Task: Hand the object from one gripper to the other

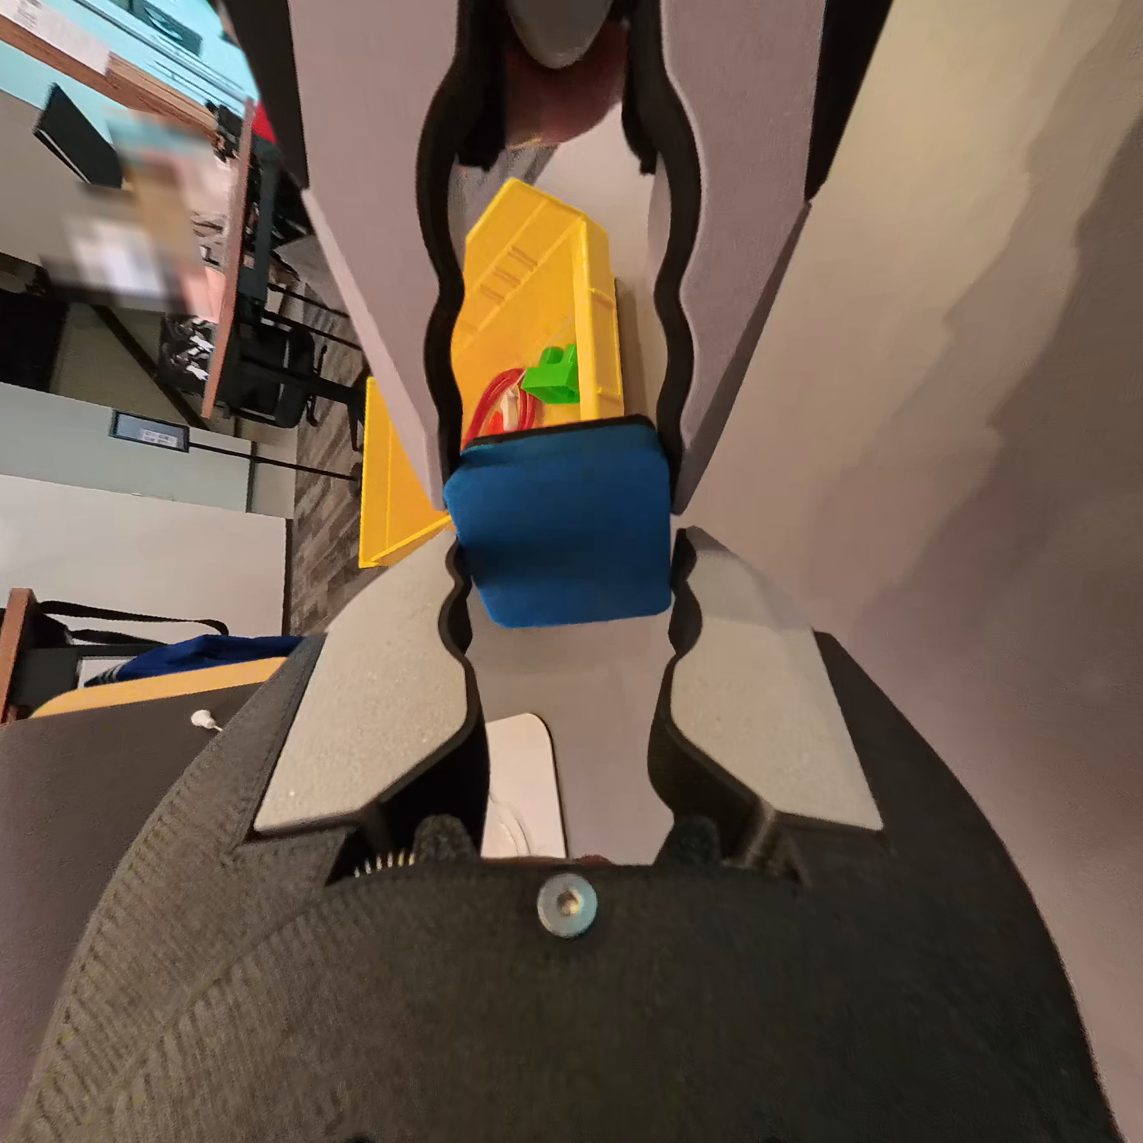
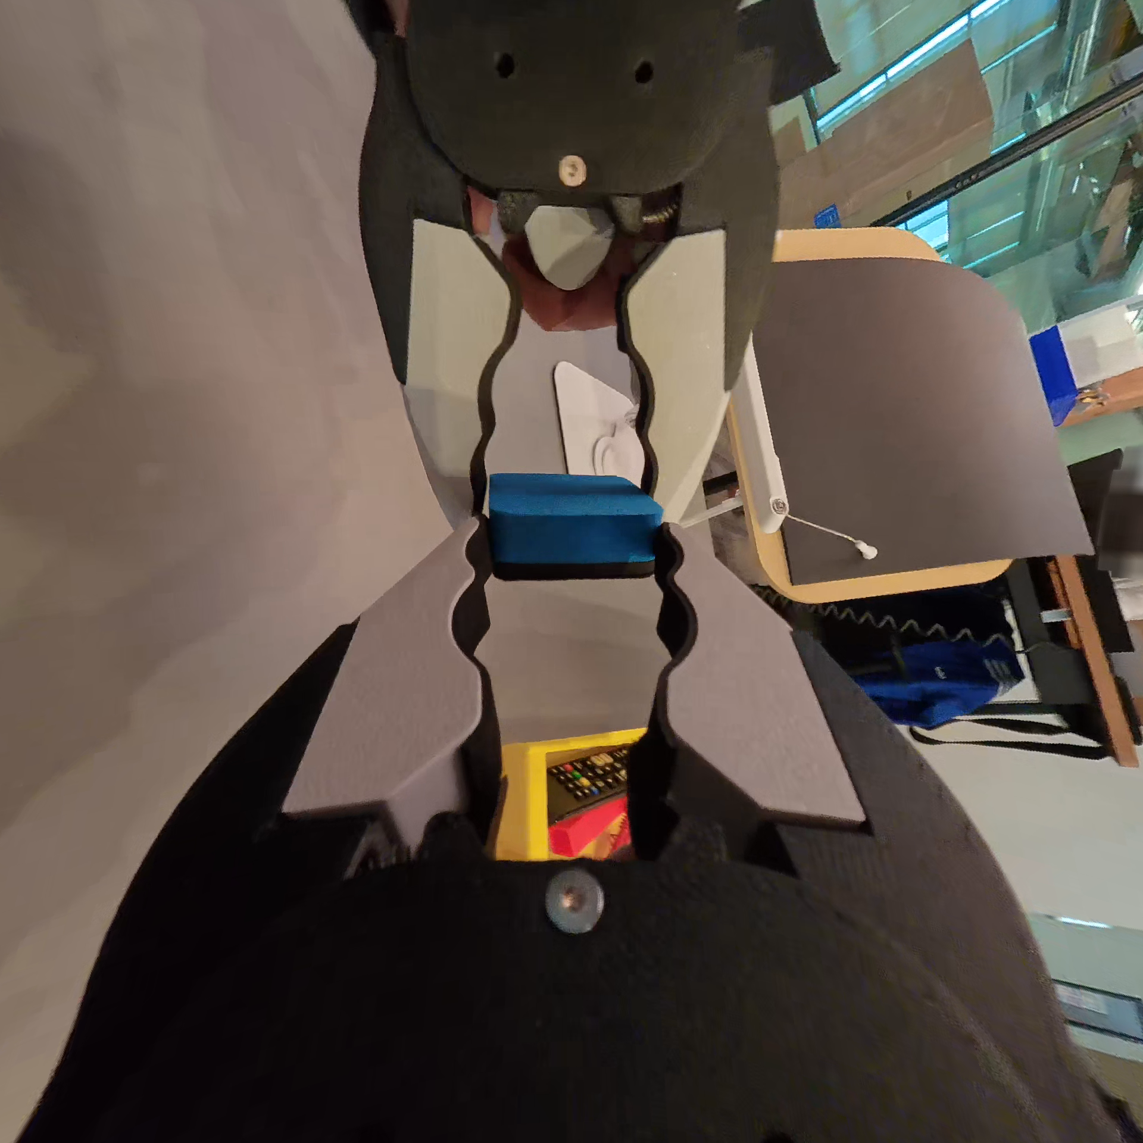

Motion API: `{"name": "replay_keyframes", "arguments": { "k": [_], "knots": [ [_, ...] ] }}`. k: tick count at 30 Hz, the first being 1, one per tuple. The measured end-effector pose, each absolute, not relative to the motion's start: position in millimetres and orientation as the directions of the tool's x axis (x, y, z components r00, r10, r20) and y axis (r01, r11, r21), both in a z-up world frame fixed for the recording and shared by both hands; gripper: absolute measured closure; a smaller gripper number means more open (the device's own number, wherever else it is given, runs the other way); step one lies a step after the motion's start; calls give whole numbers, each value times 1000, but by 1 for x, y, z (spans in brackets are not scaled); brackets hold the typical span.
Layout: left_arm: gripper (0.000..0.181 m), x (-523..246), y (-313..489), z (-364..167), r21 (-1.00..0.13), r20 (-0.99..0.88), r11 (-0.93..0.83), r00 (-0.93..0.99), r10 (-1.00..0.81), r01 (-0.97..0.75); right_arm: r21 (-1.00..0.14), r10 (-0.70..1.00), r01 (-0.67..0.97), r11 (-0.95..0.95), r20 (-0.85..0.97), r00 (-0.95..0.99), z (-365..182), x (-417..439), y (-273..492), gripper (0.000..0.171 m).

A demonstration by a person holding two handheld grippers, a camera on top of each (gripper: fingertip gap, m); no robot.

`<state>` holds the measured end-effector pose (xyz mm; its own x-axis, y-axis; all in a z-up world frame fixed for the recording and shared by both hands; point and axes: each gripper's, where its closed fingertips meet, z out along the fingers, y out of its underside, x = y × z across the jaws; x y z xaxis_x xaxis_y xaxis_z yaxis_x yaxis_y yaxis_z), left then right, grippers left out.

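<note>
— Left wrist view first: where's the blue foam block (image 1: 560,532)?

— In the air above the table (image 1: 928,433), caught between two pairs of tips that meet nose to nose. The right gripper (image 2: 572,535) is clenched on its far half; the foam looks pinched there.

— And the left gripper (image 1: 566,569)?

— Its pads sit against the near half's sides, but I can't tell whether they press yet.

— Why hold it so?

— I'd judge each takes one end so the tips don't collide, leaving room for the other.

— Behind it?

— A yellow bin (image 1: 538,278) holding a green piece (image 1: 553,374), well below.
</note>
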<state>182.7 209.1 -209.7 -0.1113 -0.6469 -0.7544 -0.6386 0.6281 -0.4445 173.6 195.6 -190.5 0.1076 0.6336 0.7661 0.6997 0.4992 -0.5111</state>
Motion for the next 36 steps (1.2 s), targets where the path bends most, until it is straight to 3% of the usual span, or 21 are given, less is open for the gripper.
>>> {"name": "replay_keyframes", "arguments": {
  "k": [6, 11, 15, 19, 22, 36],
  "knots": [
    [115, 176, 209, -206, -492, -760, 613, -40, -649, -618, -703, 731, 571, 425, 638, 241, -181, 183, 193, 120],
    [114, 176, 208, -198, -526, -771, 609, 31, -636, -594, -884, 838, 357, 302, 424, 343, -168, 189, 191, 121],
    [110, 179, 205, -185, -545, -791, 626, 94, -605, -558, -966, 893, 205, 157, 227, 389, -164, 195, 195, 121],
    [111, 182, 203, -181, -525, -812, 648, 96, -576, -552, -967, 890, 184, 177, 237, 389, -165, 197, 193, 121],
    [107, 184, 201, -184, -572, -766, 619, 81, -638, -539, -947, 874, 226, 229, 302, 381, -167, 197, 192, 121],
    [113, 191, 188, -171, -945, -247, 229, 48, -968, -234, -976, 909, 47, 214, 216, 355, -155, 198, 181, 120]
  ]
}}
